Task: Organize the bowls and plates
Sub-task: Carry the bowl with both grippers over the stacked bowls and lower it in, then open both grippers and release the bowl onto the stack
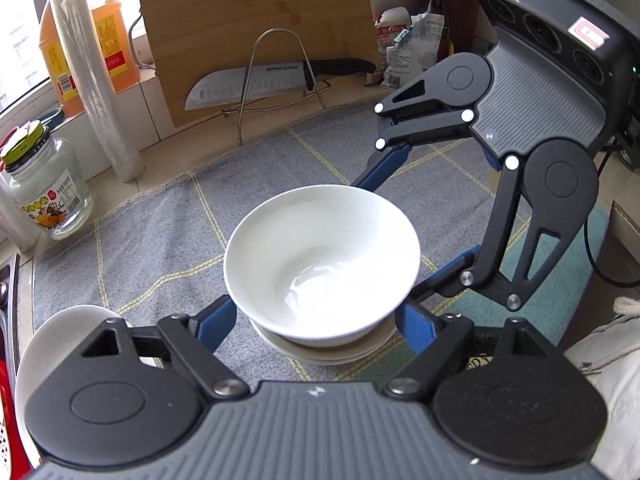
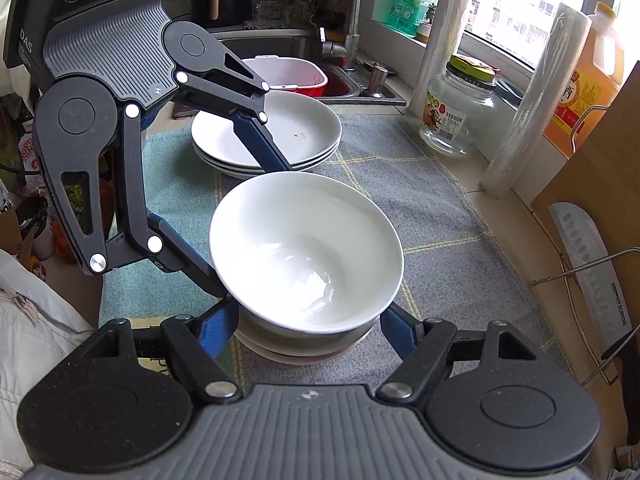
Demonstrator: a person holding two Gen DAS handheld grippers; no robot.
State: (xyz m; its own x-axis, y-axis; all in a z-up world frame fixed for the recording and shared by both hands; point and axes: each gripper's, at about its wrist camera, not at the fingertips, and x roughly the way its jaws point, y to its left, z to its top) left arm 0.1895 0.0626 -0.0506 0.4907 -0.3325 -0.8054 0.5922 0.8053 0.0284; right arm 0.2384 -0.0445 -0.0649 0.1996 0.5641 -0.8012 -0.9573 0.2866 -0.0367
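I hold my right gripper [image 2: 310,324] tilted down over the stack of bowls [image 2: 296,350]. Its two blue fingers [image 2: 218,326] sit one on each side of the stack, low against the white walls, closed in as far as the stack lets them, so this tool grips the stack. The top bowl [image 2: 304,248] sits upright and empty right in front of the tool, nested in the bowls under it.

My left gripper [image 1: 316,316] comes at the same stack from the other side. Its fingers [image 1: 218,320] flank the bowls just beside the walls, but I cannot tell whether the pads press on them or only stand close.

From the right tool, the left one [image 2: 236,216] crosses in from the left. Beyond it a pile of white plates [image 2: 280,128] rests on the grey checked cloth [image 2: 440,232], well apart from the bowls. A glass jar [image 2: 456,112] stands farther off to the right, and a knife [image 2: 588,272] lies at the right edge.
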